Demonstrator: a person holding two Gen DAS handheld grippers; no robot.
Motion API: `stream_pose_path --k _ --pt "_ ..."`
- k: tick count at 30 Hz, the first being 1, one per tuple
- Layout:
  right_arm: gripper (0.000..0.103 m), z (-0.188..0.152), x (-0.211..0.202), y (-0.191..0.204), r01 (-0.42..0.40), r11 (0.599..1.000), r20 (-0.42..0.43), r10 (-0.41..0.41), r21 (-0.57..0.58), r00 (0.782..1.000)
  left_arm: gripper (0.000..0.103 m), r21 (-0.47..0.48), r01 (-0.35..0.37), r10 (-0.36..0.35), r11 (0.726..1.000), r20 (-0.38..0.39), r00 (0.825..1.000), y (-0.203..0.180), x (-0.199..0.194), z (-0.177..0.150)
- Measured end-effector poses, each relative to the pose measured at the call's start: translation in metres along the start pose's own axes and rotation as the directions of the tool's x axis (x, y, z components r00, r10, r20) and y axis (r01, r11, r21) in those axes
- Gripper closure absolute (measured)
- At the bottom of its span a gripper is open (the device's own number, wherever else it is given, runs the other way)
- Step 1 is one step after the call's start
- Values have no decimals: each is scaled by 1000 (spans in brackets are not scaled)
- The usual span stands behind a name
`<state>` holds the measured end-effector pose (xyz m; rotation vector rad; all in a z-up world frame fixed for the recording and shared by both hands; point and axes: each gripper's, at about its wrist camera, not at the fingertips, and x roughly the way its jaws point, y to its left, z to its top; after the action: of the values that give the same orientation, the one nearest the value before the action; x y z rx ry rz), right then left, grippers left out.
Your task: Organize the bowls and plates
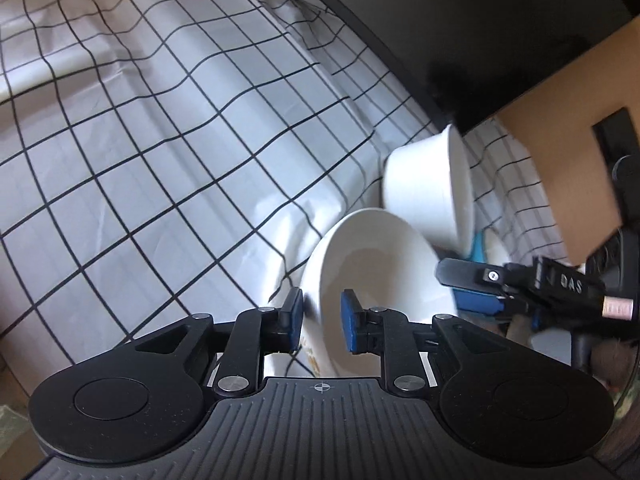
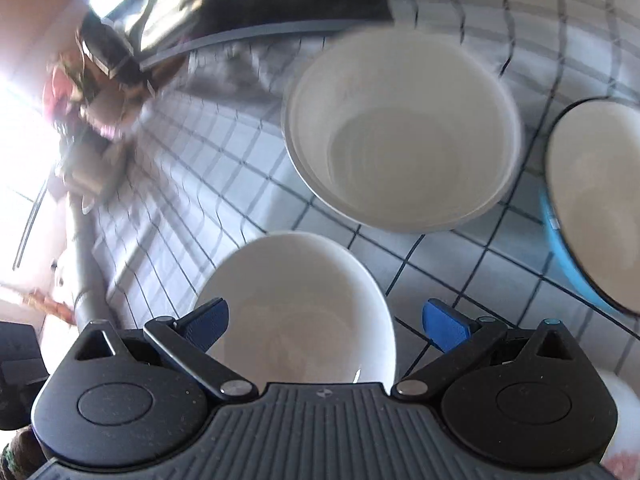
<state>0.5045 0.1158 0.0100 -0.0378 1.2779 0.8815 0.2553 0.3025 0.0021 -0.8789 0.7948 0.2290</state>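
Where the counter (image 1: 168, 168) is covered by a white cloth ruled with a black grid, the cloth is seen creased and rumpled toward its far edge. A dark panel (image 1: 460, 32) is shown behind the counter, with a brown board (image 1: 568, 136) beside it; in the right wrist view the background is blurred and overexposed, and little of it can be read.

The left tongs (image 1: 321, 322) are shown slightly parted, with the rim of a white bowl (image 1: 376, 272) lying between the blue pads (image 1: 351, 326). A narrow gap is visible on the inner side of the rim; whether the outer pad touches the wall cannot be told. The bowl is not pinched.

The right tongs (image 2: 326, 326) are shown spread wide and released, poised above the same white bowl (image 2: 296, 312), the left finger overlapping its rim in the picture and the right finger clear of it. Nothing is gripped by them. In the left wrist view the right tongs (image 1: 452, 280) are seen entering from the right.

A second, deeper white bowl (image 2: 400, 132) is placed just beyond the first, and a blue-walled dish (image 2: 596, 200) with a white interior is seen to its right.
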Motion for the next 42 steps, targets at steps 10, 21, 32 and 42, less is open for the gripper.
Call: stream_pose_path --k 10,21,32,42 --pt "0 4 33 -23 -153 988 -128 156 29 979 80 12 -103 103 995 -68 992 -7 35 -15" --pt "0 10 38 -15 -113 994 -166 113 11 980 86 2 -87 87 996 -75 993 -4 42 -12" --pt "0 16 51 6 -52 989 -274 11 -141 962 85 70 -104 110 992 -86 990 -11 43 -12" --pt "12 13 36 -3 -81 984 -212 46 -160 976 82 142 -151 165 978 -91 982 -26 46 -13"
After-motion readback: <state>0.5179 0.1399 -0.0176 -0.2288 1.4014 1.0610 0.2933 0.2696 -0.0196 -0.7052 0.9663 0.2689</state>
